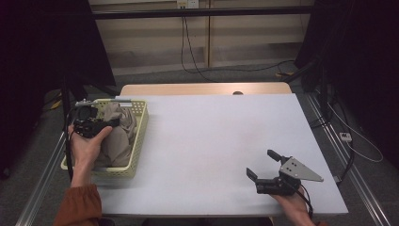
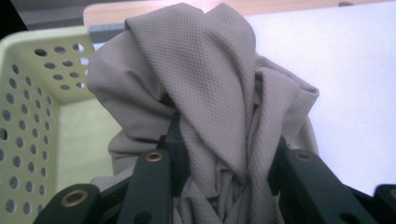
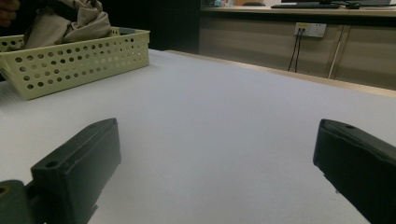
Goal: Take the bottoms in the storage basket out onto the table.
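While the left gripper [image 1: 109,123] has its jaws clamped on a bunch of the taupe cloth [image 2: 205,93], that cloth sits heaped in the yellow basket [image 1: 139,141] at the table's [image 1: 226,141] left edge, part draped over the rim. Right gripper [image 1: 264,165] rests low near the front-right corner, jaws spread wide, nothing btwn them. To do the lift well, imo: go straight up, slow, so folds clear the perforated wall w/o dragging the basket along. Grip looks deep enough; watch for trailing fabric snagging.

Taupe waffle-knit cloth [image 2: 196,93], pale-yellow perforated basket [image 1: 141,136], blk tongs [image 1: 109,123].
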`<state>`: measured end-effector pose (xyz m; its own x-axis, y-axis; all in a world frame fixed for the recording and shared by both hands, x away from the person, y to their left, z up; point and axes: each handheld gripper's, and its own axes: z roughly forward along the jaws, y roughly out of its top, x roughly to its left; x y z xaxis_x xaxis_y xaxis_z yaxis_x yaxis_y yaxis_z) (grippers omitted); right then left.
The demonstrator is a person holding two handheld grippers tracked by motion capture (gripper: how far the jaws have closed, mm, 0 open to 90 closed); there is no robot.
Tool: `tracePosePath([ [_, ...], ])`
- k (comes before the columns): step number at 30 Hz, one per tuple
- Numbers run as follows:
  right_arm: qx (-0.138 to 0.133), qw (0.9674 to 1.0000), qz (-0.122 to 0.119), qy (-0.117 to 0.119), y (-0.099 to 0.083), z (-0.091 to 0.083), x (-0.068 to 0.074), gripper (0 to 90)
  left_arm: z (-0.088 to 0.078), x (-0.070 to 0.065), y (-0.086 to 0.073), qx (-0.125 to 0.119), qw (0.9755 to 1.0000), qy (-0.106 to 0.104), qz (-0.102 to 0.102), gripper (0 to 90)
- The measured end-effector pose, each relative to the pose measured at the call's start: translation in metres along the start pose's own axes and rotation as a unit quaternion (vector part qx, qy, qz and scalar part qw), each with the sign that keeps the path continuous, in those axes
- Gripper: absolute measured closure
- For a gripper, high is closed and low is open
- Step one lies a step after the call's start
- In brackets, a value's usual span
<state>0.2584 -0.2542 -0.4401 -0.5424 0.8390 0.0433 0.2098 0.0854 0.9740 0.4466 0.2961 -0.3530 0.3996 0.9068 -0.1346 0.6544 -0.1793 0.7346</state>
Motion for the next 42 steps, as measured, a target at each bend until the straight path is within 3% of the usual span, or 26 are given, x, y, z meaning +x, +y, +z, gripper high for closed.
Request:
tracePosePath([
  [19,-0.001,1.0,0.001,0.001,0.0,-0.001,0.0,0.6,-0.028,-0.003,0.008,-0.069,0.9976,0.002,0.001,65.8],
  [42,-0.004,1.0,0.003,0.001,0.0,-0.002,0.0,0.6,-0.051,-0.014,0.016,-0.135,0.9907,0.005,0.017,65.9],
])
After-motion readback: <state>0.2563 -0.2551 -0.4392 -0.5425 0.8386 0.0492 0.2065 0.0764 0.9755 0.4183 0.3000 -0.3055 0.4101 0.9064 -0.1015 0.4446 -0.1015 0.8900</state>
